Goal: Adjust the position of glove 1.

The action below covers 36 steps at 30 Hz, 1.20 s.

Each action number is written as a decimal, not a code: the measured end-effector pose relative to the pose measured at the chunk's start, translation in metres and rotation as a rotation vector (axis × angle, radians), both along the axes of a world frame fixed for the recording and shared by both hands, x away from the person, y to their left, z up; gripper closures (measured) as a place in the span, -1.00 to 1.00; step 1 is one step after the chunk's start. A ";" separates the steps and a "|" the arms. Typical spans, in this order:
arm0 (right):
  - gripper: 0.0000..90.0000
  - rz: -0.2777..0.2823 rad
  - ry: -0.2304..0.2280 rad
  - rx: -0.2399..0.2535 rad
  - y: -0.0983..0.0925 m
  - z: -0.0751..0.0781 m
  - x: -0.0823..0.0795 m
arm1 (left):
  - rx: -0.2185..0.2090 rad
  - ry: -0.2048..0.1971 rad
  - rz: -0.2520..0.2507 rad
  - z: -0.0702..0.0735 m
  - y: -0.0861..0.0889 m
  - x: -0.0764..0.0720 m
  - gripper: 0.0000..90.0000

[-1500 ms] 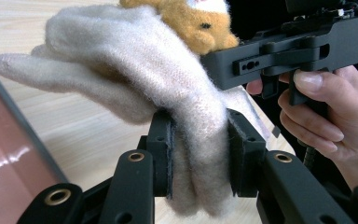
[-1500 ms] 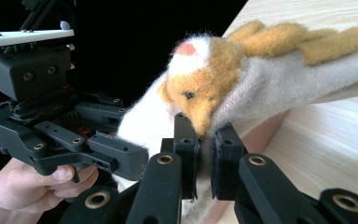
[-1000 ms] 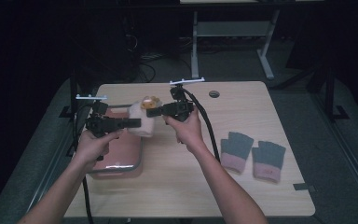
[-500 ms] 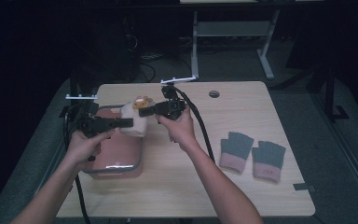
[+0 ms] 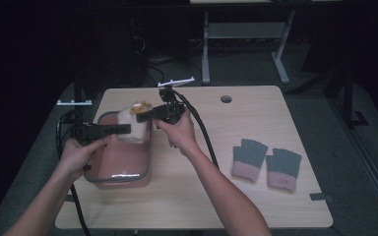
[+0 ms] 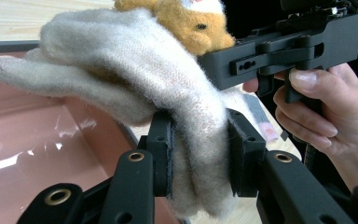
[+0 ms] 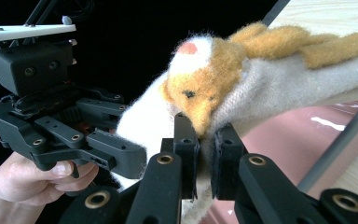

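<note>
From my seat, nearest on the wooden table (image 5: 187, 196) come the person's two forearms, reaching forward. To my right, well apart from both grippers, a pair of grey fingerless gloves with pink cuffs (image 5: 266, 162) lies flat, side by side.

At my left sits a pink tray with a grey rim (image 5: 120, 169). The left hand (image 5: 78, 152) holds the left gripper (image 5: 128, 129) just above that tray. In the left gripper view I see its jaws standing narrow, clamped on a thick fold of a cream woolly glove (image 6: 135, 84); the wool bulges out above and below the pads (image 6: 162, 158), and the glove's fingers trail off to the left over the pink tray floor.

Just beyond, the right hand (image 5: 177, 132) carries the right gripper (image 5: 140, 115), pointing left toward the same glove. In the right gripper view I see its jaws nearly together, pinching the glove's edge right under a small orange and white plush animal face (image 7: 200, 88) sewn on it. The cream wool sits between the pads (image 7: 186, 154), and the rest of the glove stretches away to the upper right, above the tray.

So I have the glove raised between both grippers over the tray's far end, each one gripping a different part, with the two grippers close beside each other.

Farther off, a dark round hole (image 5: 226, 99) marks the tabletop near its far edge.
</note>
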State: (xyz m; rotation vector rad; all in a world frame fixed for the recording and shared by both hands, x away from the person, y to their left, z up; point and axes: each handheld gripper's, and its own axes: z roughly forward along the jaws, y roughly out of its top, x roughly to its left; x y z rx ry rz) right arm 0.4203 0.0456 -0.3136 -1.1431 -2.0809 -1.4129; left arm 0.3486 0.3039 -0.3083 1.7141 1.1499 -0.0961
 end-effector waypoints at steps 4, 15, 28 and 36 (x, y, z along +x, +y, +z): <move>0.84 0.011 0.005 0.002 0.007 -0.001 0.002 | 0.002 0.003 0.010 -0.001 0.006 -0.001 0.47; 0.84 0.035 0.026 -0.007 0.023 -0.011 0.006 | 0.005 0.025 0.031 -0.010 0.018 -0.002 0.47; 0.84 0.049 0.059 -0.030 0.037 -0.032 0.011 | 0.012 0.078 0.058 -0.030 0.028 0.000 0.47; 0.84 0.051 0.115 -0.031 0.043 -0.058 0.013 | 0.029 0.132 0.057 -0.049 0.032 0.001 0.47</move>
